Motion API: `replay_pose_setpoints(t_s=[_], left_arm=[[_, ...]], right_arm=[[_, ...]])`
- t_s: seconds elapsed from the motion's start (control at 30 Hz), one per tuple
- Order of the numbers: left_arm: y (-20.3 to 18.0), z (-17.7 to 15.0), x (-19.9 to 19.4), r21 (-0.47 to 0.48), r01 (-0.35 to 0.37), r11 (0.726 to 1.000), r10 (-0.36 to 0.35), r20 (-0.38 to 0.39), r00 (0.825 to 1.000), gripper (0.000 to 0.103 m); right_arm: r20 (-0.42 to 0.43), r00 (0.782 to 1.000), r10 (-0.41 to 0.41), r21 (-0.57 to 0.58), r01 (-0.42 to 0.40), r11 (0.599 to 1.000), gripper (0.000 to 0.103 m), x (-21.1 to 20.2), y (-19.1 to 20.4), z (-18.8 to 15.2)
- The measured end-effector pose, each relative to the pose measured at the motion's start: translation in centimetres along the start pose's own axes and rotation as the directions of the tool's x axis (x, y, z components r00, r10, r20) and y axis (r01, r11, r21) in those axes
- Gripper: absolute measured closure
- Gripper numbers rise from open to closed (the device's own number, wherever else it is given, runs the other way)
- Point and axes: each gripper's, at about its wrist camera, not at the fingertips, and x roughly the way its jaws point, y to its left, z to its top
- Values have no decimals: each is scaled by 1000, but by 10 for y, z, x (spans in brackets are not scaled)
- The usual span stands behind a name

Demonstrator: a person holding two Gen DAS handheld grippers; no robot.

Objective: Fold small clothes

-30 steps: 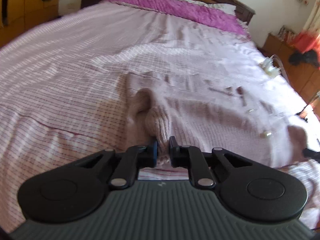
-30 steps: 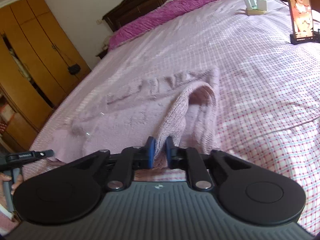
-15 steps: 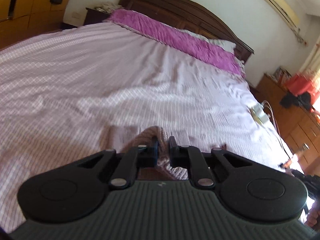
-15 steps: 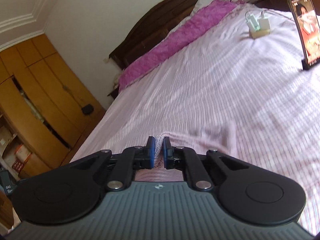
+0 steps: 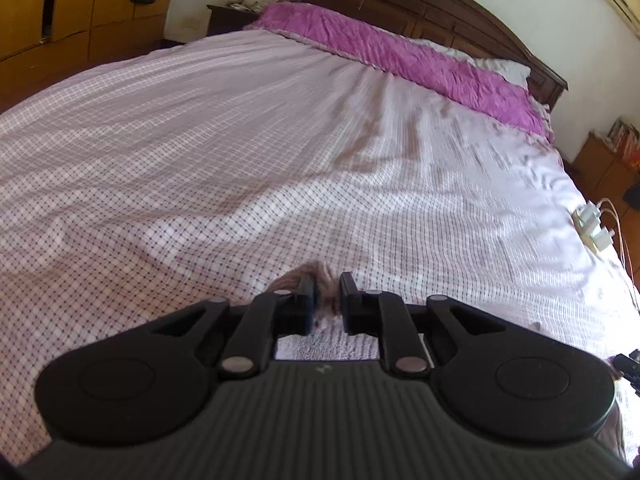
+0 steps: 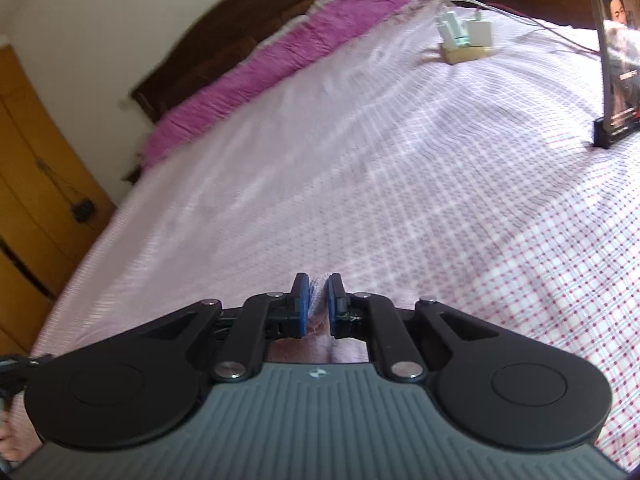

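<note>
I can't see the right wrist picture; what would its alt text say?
The right gripper pinches a fold of pink knitted garment between its blue pads, low over a bed with a pink checked sheet. Farther off are a purple pillow by a dark wooden headboard, chargers, and a phone upright on a stand.

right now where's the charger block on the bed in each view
Left wrist view: charger block at the right edge, about mid-height, on the bedsheet, cables trailing off right.
Right wrist view: charger block near the top, right of centre, left of the propped phone.
Shared landmark: the purple pillow band along the headboard.
</note>
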Motion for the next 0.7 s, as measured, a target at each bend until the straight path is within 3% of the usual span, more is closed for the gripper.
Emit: replay_pose_setpoints(t_s=[0.17,0.23,0.4,0.57,0.7], left_arm=[[1,-4,-10,70,-26,997,25,22,999,70],[3,-6,-15,77,-27,997,25,21,999,69],[4,-15,-26,90,3,996,-3,5,1000,69],[-1,-30,-31,111,38,993,-36,-24,999,69],[-2,-45,-22,117,39,992,-31,-69,997,69]], right_arm=[[57,998,-11,11,11,1000,48,-11,-8,-5],[91,996,-14,14,13,1000,42,-20,-11,-4],[100,994,49,1,-50,999,42,-37,-15,-3],[-36,986,164,-95,-167,981,42,-29,0,-13],[-152,978,140,-182,-167,969,42,-3,19,-20]])
